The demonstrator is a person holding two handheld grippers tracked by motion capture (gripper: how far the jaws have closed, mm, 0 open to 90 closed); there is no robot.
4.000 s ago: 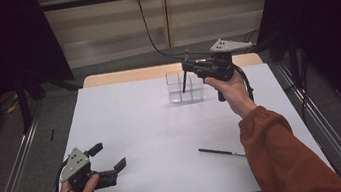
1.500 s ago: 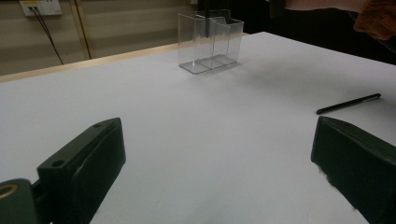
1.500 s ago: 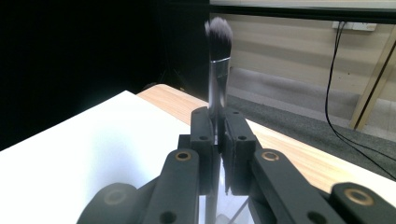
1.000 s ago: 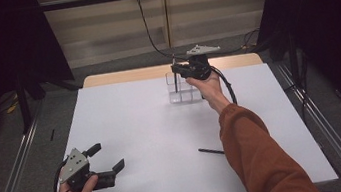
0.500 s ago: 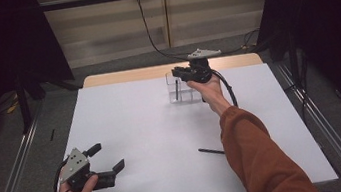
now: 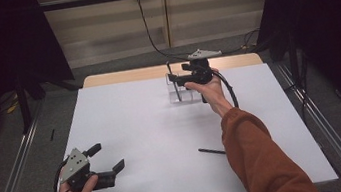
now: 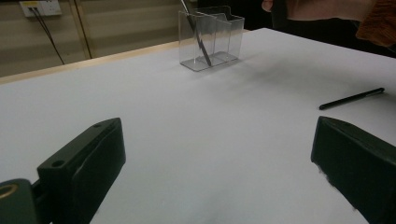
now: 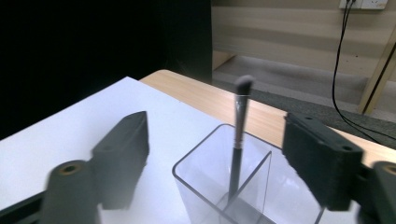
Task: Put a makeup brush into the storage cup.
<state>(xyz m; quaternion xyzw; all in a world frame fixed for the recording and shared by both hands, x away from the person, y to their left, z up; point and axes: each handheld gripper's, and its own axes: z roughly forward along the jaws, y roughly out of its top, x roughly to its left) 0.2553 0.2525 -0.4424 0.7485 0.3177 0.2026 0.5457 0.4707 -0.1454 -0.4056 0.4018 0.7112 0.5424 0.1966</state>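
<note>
The makeup brush (image 8: 239,140) stands in the clear organizer (image 8: 219,196) at the far edge, between the right gripper (image 8: 219,154)'s just-opened jaws; pulling back carelessly could clip it and topple the holder.

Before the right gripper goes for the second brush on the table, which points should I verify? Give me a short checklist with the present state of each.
1. Makeup brush stands in the clear holder, bristles up: ok.
2. Right gripper has let go; its jaws have just been opening, with the brush between them and no pad pressing on it: ok.
3. Holder upright on the table: ok.
4. Second brush lies free on the table: ok.
5. Left gripper open, away from the path: ok.
6. Which compartment has room: cannot tell.
</note>
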